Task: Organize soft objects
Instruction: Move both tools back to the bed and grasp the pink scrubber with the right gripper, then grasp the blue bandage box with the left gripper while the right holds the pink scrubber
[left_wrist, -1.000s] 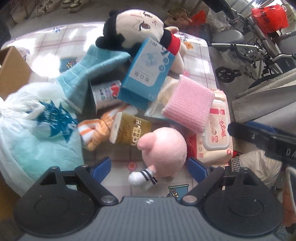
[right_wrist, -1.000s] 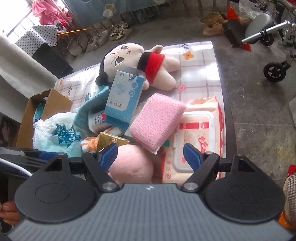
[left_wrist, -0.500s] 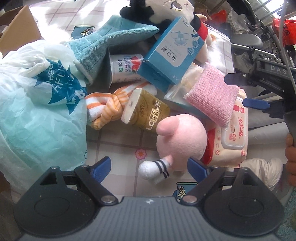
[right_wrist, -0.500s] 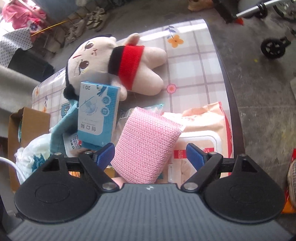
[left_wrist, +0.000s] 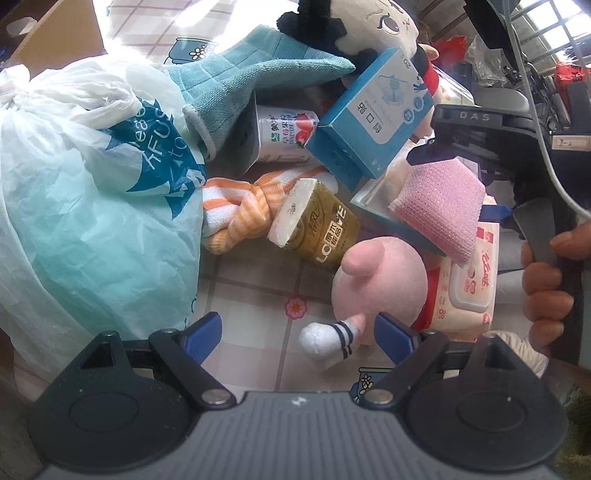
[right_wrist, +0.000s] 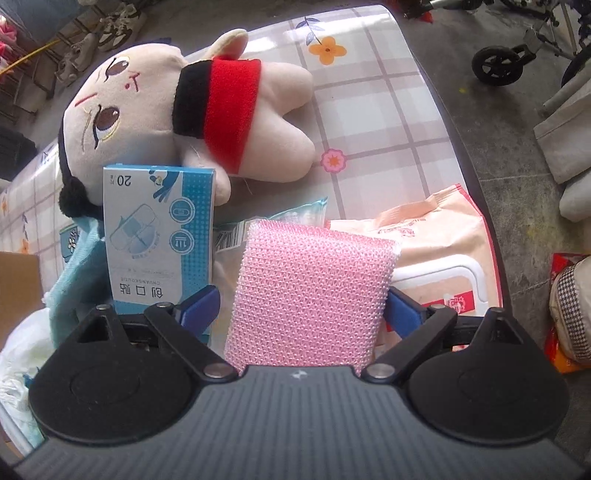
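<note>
Pink sponge (right_wrist: 310, 284) lying atop the wipes pack (right_wrist: 436, 240), between the opening jaws of the right gripper (right_wrist: 301, 304)
Just beside the blue box (right_wrist: 159, 236); pads not pressing it. Left gripper (left_wrist: 295, 328) spread wide, empty, above the pink plush (left_wrist: 380, 284) on the checked tablecloth (left_wrist: 255, 295)

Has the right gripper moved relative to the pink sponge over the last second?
Yes. The right gripper has come down over the pink sponge, which now sits between its opening jaws; earlier they framed the pink plush and the wipes pack.
</note>
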